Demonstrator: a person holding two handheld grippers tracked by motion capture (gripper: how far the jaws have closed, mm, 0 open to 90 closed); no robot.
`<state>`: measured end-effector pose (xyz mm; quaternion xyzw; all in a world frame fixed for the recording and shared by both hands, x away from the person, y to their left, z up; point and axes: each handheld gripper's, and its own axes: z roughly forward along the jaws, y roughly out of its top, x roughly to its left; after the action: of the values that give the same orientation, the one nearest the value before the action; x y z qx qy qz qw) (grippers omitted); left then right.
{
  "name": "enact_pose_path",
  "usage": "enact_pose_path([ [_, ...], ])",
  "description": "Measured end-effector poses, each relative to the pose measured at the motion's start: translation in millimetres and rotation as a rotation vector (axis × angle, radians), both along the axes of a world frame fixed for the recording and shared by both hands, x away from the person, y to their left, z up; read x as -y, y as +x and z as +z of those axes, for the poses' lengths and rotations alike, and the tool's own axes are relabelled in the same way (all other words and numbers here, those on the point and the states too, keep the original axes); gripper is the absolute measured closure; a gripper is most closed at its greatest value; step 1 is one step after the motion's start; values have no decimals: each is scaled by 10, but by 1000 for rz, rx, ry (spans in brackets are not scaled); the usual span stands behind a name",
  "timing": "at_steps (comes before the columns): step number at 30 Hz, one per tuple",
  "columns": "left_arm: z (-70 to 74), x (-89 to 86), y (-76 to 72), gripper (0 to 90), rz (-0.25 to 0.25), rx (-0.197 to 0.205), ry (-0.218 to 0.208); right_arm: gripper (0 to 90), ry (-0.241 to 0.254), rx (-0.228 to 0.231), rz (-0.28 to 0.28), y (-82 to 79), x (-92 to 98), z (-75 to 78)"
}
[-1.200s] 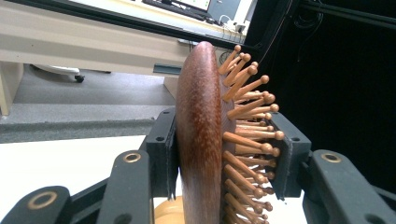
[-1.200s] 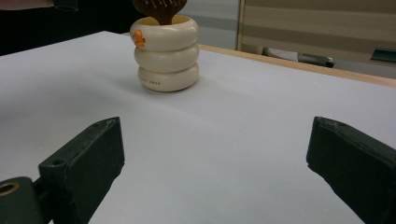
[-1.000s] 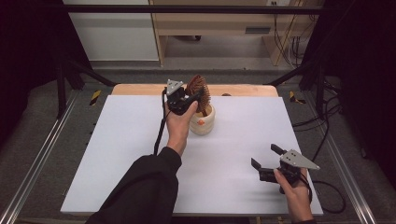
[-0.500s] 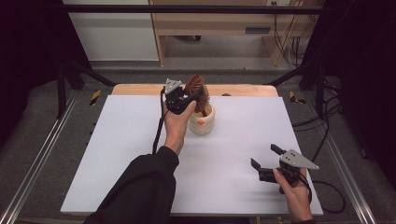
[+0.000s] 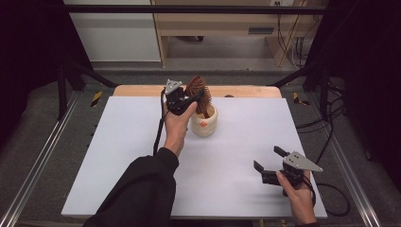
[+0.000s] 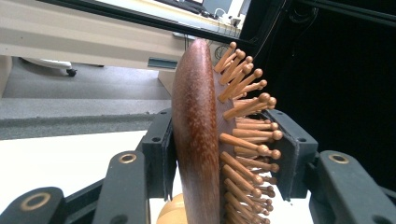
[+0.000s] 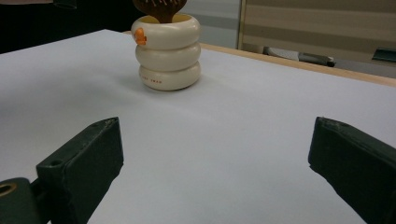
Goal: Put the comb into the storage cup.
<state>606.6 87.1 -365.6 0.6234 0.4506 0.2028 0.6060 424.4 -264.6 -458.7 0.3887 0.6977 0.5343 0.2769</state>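
The large white rectangular table top [image 5: 118, 156] fills the middle of the high view, its pale wooden far edge [image 5: 246, 91] running across the upper centre. A cream ribbed ceramic holder of three stacked rings [image 5: 204, 124] stands just above the centre of that frame, and a dark reddish-brown wooden paddle hairbrush with ball-tipped wooden pins [image 6: 198, 140] stands upright in it, handle down.

The left gripper [image 5: 185, 100], at upper centre, has its jaws on either side of the brush head: one pad lies against the smooth back, the other meets the pin tips, so it appears to be grasping the brush. The right gripper [image 5: 268, 165], at lower right, rests on the table with jaws spread wide and nothing between them, well apart from the holder.

The step in hand is judged to be seating the brush in the holder or drawing it out. The next move calls for a straight vertical path so the holder does not tip.

An orange mark [image 7: 139, 36] sits on the top ring. Small reddish lettering [image 7: 152, 80] on the bottom ring is too small to read.
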Motion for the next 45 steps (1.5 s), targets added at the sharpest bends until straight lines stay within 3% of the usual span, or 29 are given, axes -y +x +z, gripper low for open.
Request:
enact_pose_path([
  [45, -86, -183, 58, 433, 33, -38, -17, 36, -5, -2, 5, 5, -5, -6],
])
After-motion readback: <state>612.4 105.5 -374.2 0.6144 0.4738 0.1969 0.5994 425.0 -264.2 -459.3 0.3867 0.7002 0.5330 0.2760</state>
